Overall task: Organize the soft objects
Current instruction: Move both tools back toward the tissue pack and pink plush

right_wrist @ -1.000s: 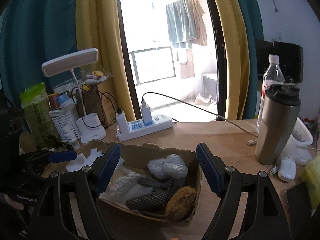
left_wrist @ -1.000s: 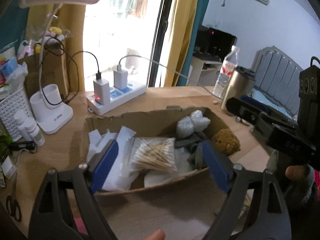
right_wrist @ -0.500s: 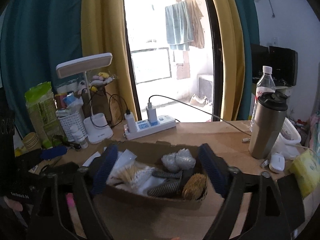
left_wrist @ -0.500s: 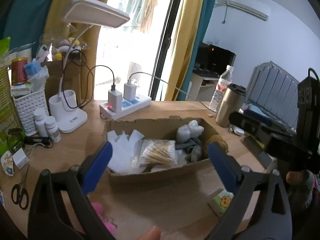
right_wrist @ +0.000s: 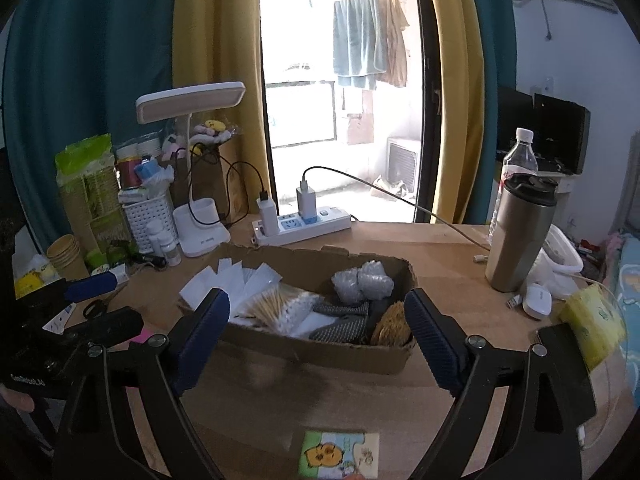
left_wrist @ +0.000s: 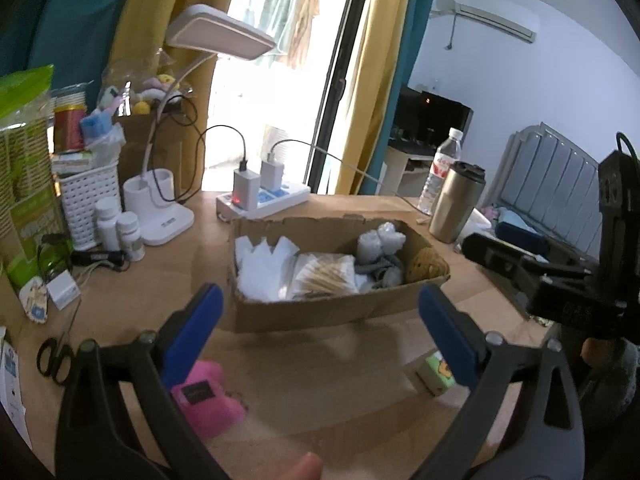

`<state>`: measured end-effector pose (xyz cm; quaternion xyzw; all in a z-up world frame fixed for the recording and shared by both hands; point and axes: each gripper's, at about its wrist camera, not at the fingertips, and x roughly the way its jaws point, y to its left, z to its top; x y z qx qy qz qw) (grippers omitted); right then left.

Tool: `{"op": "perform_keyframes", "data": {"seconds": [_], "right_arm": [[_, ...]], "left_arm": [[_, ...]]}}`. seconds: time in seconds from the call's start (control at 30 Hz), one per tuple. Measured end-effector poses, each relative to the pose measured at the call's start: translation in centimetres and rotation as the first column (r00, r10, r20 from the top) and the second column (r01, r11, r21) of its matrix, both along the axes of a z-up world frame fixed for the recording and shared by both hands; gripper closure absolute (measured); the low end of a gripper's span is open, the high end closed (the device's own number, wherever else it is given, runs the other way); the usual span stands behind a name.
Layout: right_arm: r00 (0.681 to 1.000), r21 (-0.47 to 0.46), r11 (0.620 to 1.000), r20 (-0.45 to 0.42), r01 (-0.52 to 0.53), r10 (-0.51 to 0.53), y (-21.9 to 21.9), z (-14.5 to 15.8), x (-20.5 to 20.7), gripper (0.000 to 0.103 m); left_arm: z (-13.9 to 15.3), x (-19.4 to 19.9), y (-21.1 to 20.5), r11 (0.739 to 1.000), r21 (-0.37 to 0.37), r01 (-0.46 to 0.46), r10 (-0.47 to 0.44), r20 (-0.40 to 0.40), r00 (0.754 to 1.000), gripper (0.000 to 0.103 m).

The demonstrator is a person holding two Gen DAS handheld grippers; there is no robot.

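Ahead of both claws, left claw (left_wrist: 318, 308) and right claw (right_wrist: 316, 312), we are hovering released before the cardboard box (right_wrist: 320, 344); a pink, perhaps plush, item (left_wrist: 208, 396) is lying below the left claw.

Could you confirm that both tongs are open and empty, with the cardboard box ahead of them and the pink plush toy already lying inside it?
One detail is wrong: the pink plush toy is not inside the cardboard box; the left wrist view shows it on the desk in front of the box. The rest holds: the left tongs and right tongs are open and empty.
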<state>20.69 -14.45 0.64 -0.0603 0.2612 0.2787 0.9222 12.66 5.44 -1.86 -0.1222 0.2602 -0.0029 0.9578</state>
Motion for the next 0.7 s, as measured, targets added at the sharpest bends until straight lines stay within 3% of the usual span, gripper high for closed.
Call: {"op": "perform_keyframes", "data": {"seconds": [0.43, 0.7], "right_arm": [[1.000, -0.035, 0.999, 0.030, 0.007, -0.006, -0.1, 0.3, -3.8, 0.012], [1.000, -0.047, 0.999, -0.001, 0.028, -0.028, -0.9, -1.1, -4.8, 0.012]], "left_arm": [[-0.5, -3.8, 0.3, 1.000, -0.019, -0.004, 0.004, 0.010, 1.000, 0.004], [-2.1, -4.6, 0.8, 1.000, -0.005, -0.013, 0.013, -0.040, 0.999, 0.004]]}}
